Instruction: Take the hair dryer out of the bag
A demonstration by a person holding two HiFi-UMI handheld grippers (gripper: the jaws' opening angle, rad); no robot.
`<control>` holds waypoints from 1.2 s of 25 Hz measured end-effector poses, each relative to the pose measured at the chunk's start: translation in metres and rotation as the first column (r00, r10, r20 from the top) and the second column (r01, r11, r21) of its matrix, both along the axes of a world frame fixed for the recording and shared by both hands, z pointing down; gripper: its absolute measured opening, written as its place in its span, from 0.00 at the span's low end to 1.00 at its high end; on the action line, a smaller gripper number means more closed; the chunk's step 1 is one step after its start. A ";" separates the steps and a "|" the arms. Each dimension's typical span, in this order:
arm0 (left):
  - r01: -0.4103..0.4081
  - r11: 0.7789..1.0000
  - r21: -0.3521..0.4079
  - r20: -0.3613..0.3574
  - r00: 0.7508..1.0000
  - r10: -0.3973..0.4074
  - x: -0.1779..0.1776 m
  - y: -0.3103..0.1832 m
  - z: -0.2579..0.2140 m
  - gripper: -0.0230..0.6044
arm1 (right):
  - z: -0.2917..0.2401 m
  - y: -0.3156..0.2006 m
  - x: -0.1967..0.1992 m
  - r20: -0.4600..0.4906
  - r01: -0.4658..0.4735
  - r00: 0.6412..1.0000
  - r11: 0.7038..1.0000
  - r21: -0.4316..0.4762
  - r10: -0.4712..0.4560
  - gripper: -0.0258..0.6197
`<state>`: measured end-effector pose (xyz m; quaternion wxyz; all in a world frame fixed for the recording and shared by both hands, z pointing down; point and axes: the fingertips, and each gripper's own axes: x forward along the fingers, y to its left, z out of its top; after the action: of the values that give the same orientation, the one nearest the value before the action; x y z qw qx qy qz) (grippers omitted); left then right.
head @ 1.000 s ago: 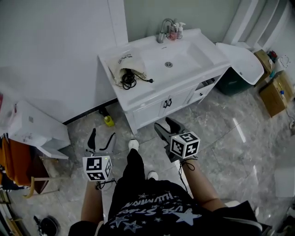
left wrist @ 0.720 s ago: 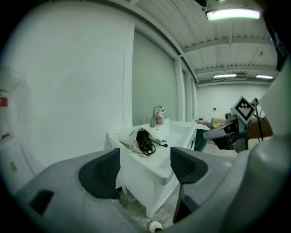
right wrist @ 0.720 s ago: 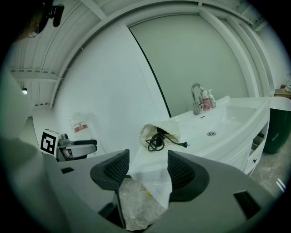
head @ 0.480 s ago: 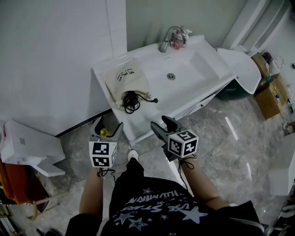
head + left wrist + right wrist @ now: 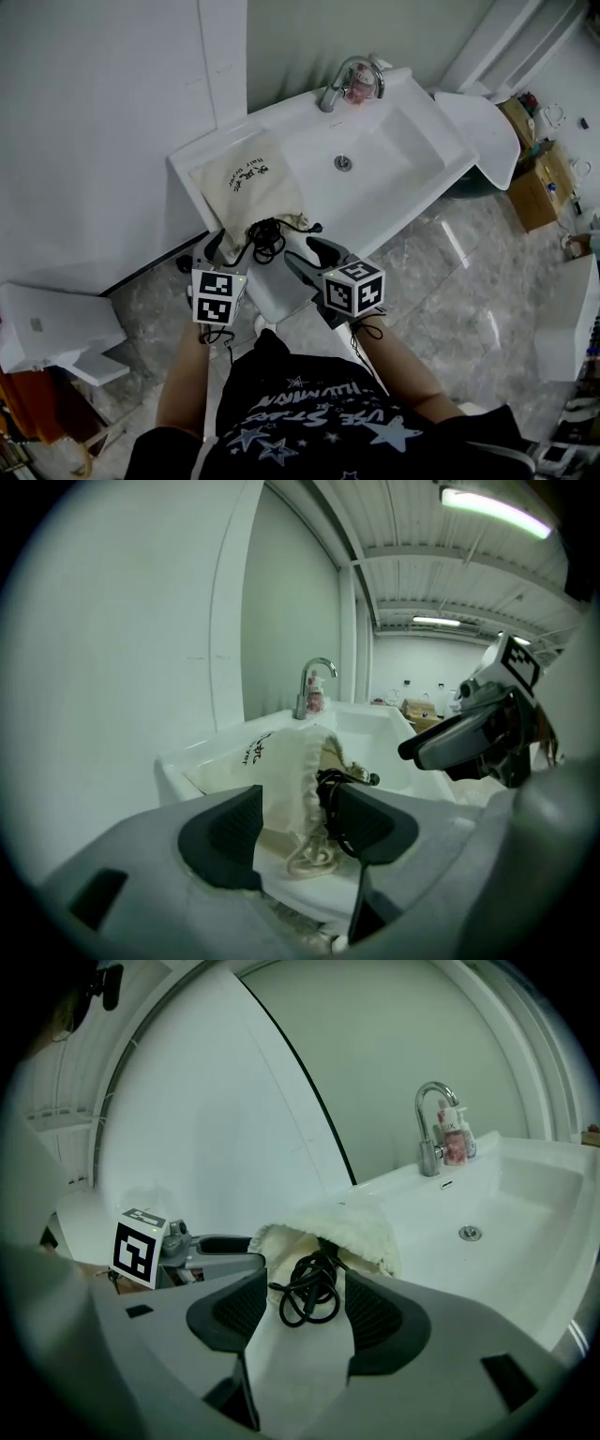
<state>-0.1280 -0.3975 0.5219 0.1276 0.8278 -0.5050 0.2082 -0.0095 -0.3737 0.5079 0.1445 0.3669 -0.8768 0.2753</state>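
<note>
Both tongs (image 5: 230, 248) (image 5: 309, 251) near bag (image 5: 246, 183) mouth

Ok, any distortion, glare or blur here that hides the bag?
Head view: sharp, evenly lit, bag clear, only pale glare streaks on the floor tiles. Left gripper view: heavy fisheye, dark corners, ceiling lamp flares. Right gripper view: same fisheye curving the wall seam, but the black cord is crisp.

Head view looks steeply down; both gripper views sit low, close to the bag (image 5: 246, 183), sharing the faucet (image 5: 342, 80) beyond.
</note>
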 end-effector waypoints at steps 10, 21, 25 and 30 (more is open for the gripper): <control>-0.092 0.992 -0.085 -0.101 0.991 0.083 -0.001 -0.029 -0.003 0.10 | 0.021 -0.043 -0.045 -0.058 0.082 0.995 0.994 -0.078 -0.087 0.42; -0.164 0.979 -0.125 -0.174 0.975 0.141 0.000 -0.040 -0.001 0.10 | 0.051 -0.096 -0.069 -0.230 0.077 0.966 0.979 -0.190 -0.120 0.43; -0.175 0.976 -0.132 -0.188 0.971 0.149 0.000 -0.043 0.000 0.10 | 0.066 -0.111 -0.077 -0.298 0.068 0.944 0.967 -0.245 -0.142 0.44; -0.174 0.974 -0.143 -0.219 0.966 0.140 0.000 -0.043 0.002 0.10 | 0.087 -0.120 -0.080 -0.391 0.045 0.906 0.957 -0.286 -0.159 0.44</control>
<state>-0.1282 -0.4406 0.5236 0.2291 0.8695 -0.4029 0.1704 -0.0894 -0.4941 0.5953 0.3883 0.3465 -0.7990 0.3013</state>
